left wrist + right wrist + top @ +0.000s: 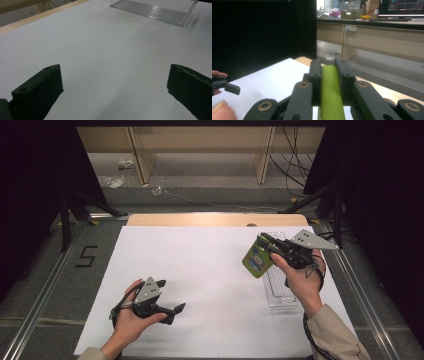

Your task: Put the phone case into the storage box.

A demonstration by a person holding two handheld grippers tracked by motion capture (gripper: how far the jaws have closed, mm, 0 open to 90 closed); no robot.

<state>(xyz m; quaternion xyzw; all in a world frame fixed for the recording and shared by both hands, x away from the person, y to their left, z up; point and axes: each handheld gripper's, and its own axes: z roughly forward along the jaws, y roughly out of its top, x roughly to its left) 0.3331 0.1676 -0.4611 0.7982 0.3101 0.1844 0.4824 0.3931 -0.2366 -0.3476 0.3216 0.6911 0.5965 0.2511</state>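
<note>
1. The green packet (257,258) is already picked up: it hangs in the air above the white counter (200,270), at the near-left edge of the clear plastic tray (278,290).
2. Judging from this, the lift is done, and setting the packet down, probably into the tray, is what remains.
3. The right tool (267,244) is clenched on the packet; in the right gripper view the green edge (330,92) sits pinched between both jaws.
4. The left tool (170,295) is released, its jaws wide apart and grasping nothing, held low over the bare counter well apart from the tray.
</note>
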